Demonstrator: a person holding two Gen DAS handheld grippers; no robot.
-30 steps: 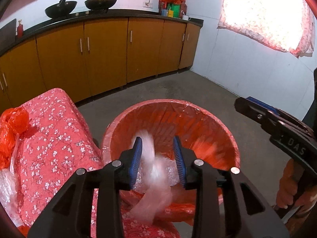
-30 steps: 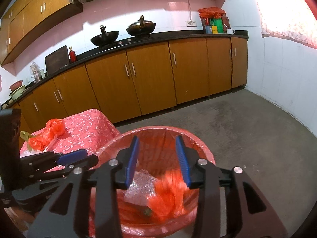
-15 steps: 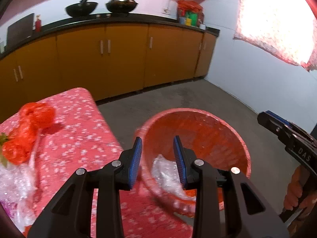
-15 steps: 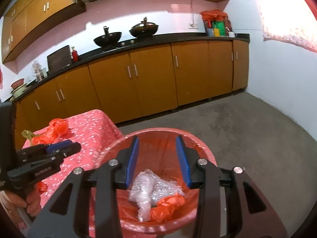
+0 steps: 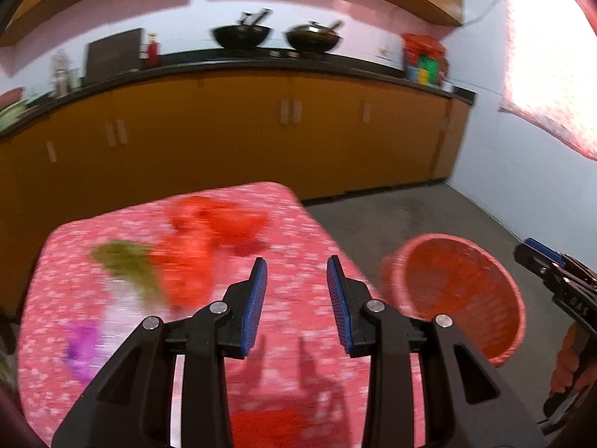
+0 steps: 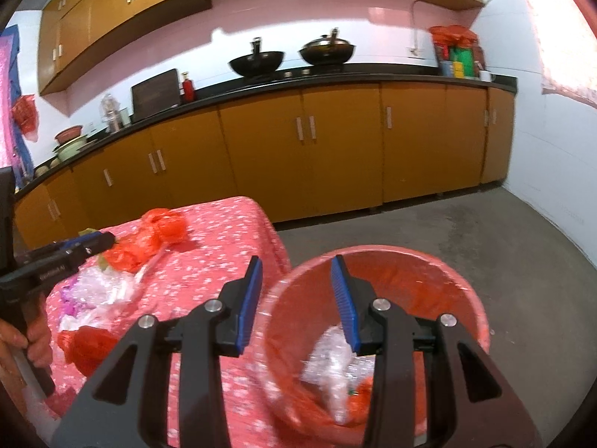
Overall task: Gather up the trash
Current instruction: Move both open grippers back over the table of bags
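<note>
The left gripper (image 5: 296, 291), jaws apart and just opened slightly further, holds nothing over the floral table (image 5: 321, 246). The right gripper (image 6: 296, 293), jaws likewise apart and empty, hangs above the red bin (image 6: 474, 302). Only the right wrist view shows clear and red wrappers (image 6: 335, 362) inside the bin; table trash (image 5: 194, 246) is blurred in the left. Bare floor (image 6: 466, 224) lies upper right.

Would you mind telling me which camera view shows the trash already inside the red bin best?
The right wrist view shows it best: it looks down into the red bin, where clear plastic wrap and a red scrap lie at the bottom. The left wrist view shows only the bin's rim and inner wall from the side, blurred, its contents hidden.
</note>
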